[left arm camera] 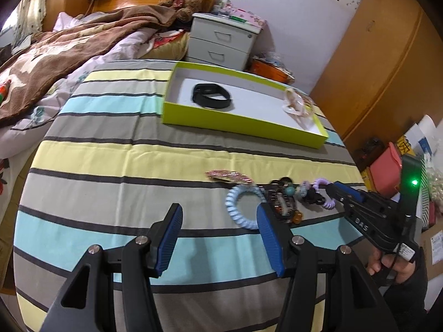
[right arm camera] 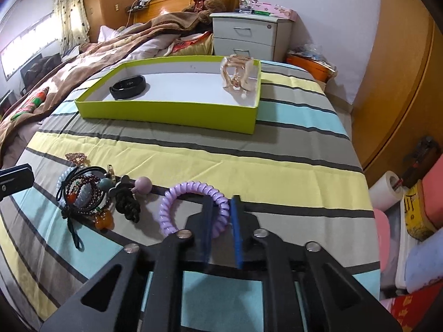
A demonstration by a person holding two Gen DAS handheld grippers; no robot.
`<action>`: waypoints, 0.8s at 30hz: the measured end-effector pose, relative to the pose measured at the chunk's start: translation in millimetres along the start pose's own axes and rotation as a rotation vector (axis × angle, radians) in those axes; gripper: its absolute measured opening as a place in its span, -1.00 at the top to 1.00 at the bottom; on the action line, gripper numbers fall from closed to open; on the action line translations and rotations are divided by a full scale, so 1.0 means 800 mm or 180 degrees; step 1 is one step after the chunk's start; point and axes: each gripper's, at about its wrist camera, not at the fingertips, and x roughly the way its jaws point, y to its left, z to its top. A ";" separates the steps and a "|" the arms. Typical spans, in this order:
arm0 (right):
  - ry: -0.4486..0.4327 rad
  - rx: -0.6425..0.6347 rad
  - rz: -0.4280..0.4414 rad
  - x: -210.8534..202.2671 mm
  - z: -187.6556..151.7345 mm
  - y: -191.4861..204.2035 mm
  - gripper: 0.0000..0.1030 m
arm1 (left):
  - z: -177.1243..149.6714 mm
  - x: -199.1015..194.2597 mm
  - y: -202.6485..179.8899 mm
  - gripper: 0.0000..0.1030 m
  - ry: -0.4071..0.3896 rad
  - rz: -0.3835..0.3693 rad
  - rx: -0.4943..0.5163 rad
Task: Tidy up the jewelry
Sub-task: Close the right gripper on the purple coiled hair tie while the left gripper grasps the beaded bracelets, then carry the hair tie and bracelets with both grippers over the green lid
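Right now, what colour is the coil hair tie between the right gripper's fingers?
Lilac purple coil hair tie, clearest in the right wrist view.

Coil tie (right arm camera: 193, 207): glossy lilac plastic. Box (right arm camera: 171, 114): matt card, lower centre. Bedsheet (right arm camera: 277, 171): striped woven cloth. Wardrobe (right arm camera: 401, 69): glossy wood, right edge.

Legible: "DAS", in pale letters on the black body of the right gripper (left arm camera: 331, 191), seen from the left wrist view. Printed white label at the rear of that same gripper: too small to read. Elsewhere no legible text or numbers.
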 end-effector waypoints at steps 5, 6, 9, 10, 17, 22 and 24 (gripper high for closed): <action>-0.0079 0.0085 -0.0075 -0.008 -0.002 -0.011 0.80 | -0.001 0.008 -0.023 -0.12 0.0073 -0.0112 0.0126; -0.0099 0.0098 -0.0084 -0.010 -0.004 -0.013 0.80 | 0.000 0.010 -0.026 -0.12 0.0085 -0.0124 0.0145; -0.0145 0.0138 -0.0091 -0.018 -0.007 -0.018 0.80 | 0.001 0.017 -0.036 -0.12 0.0131 -0.0150 0.0185; -0.0159 0.0150 -0.0095 -0.020 -0.008 -0.019 0.80 | 0.001 0.019 -0.041 -0.11 0.0143 -0.0167 0.0205; -0.0212 0.0223 -0.0085 -0.030 -0.015 -0.025 0.80 | 0.008 0.039 -0.055 0.31 0.0192 -0.0173 0.0212; -0.0224 0.0249 -0.0067 -0.030 -0.015 -0.026 0.80 | 0.010 0.046 -0.061 0.57 0.0210 -0.0171 0.0185; -0.0226 0.0241 -0.0057 -0.030 -0.016 -0.025 0.80 | 0.010 0.049 -0.061 0.58 0.0239 -0.0153 0.0175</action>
